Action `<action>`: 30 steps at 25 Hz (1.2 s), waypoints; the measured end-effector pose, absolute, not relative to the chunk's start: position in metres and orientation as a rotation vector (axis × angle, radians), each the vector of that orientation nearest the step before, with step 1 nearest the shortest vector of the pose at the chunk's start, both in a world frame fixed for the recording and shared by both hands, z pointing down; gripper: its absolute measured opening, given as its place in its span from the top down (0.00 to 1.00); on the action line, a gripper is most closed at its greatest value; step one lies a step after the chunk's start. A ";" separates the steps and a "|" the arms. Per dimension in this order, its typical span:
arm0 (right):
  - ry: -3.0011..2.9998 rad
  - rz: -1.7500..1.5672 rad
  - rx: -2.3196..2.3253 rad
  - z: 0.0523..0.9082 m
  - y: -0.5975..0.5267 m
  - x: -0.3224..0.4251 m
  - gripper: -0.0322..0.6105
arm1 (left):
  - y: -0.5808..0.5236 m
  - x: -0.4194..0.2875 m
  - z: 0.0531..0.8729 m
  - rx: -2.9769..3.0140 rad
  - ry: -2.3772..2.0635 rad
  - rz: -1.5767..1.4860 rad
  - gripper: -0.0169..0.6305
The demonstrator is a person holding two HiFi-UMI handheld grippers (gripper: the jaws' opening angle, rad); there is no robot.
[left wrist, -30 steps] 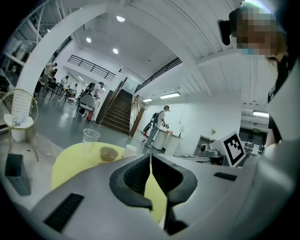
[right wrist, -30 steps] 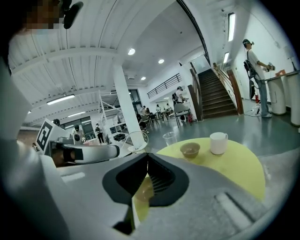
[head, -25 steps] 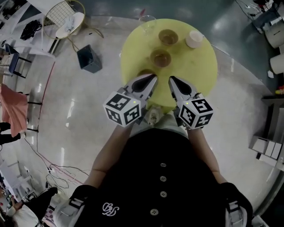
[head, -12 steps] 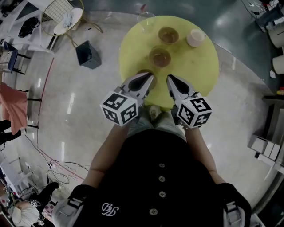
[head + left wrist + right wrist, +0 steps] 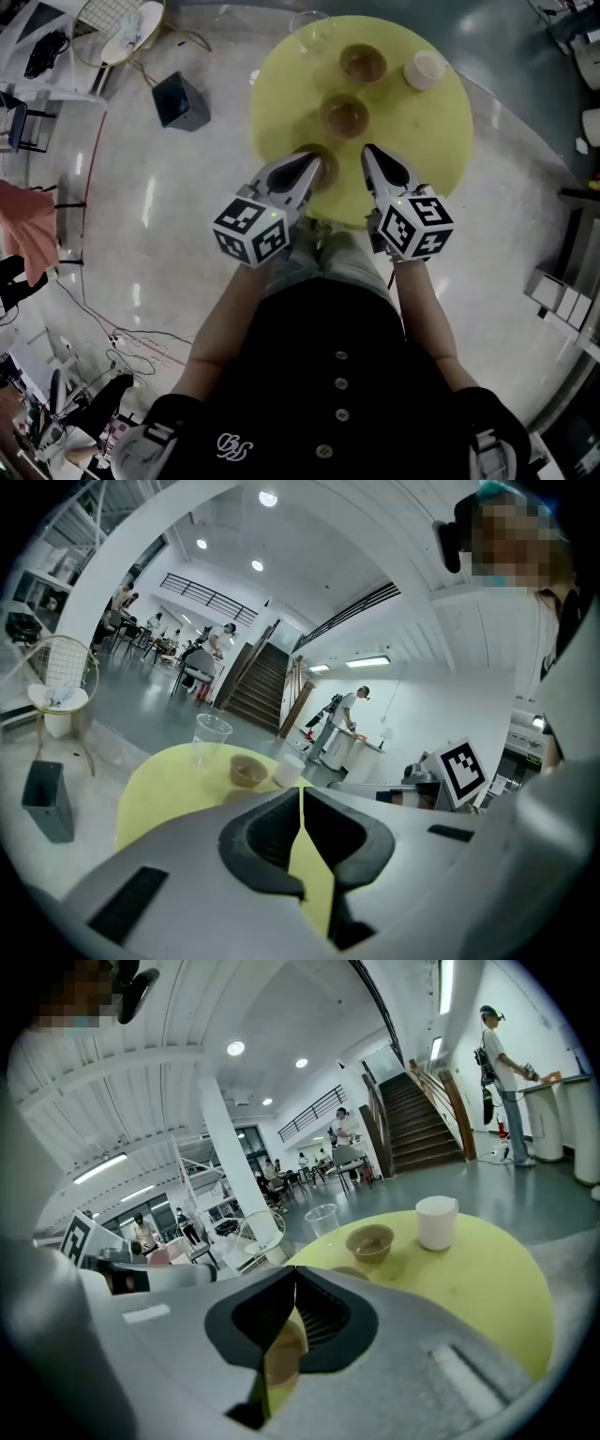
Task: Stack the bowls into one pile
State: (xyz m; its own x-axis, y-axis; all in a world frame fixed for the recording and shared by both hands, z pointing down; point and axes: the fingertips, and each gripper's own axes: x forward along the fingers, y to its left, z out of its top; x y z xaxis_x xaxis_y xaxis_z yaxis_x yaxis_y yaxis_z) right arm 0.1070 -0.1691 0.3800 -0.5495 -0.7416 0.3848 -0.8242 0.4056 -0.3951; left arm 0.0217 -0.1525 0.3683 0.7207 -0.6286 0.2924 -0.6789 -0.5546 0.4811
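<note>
Three brown bowls stand apart on the round yellow table [image 5: 422, 131]: a far bowl [image 5: 363, 63], a middle bowl [image 5: 344, 115] and a near bowl [image 5: 309, 156] half hidden under my left gripper [image 5: 317, 165]. That gripper is shut and empty, its tips over the near bowl's rim. My right gripper [image 5: 369, 150] is shut too, empty, just right of the near bowl. In the right gripper view the far bowl [image 5: 369, 1240] sits beyond the closed jaws [image 5: 295, 1274]. The left gripper view shows a bowl [image 5: 248, 772] past its closed tips [image 5: 301, 791].
A white cup [image 5: 425, 68] stands at the table's far right and a clear plastic cup [image 5: 311, 28] at its far edge. On the floor to the left are a dark bin [image 5: 178, 99] and a wire chair [image 5: 117, 28]. Cables lie at the lower left.
Both grippers have moved forward over the table's near edge, side by side and a little lower. Both stayed shut.
</note>
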 end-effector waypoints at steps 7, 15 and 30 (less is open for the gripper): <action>-2.394 0.881 1.466 0.411 -0.194 0.121 0.94 | -0.168 0.015 0.394 2.298 -0.997 0.125 0.94; -2.260 1.001 1.520 0.456 -0.218 0.127 0.86 | -0.180 0.009 0.417 2.256 -0.981 0.159 0.94; -2.127 1.143 1.579 0.517 -0.262 0.140 0.82 | -0.191 0.008 0.449 2.190 -0.973 0.152 0.94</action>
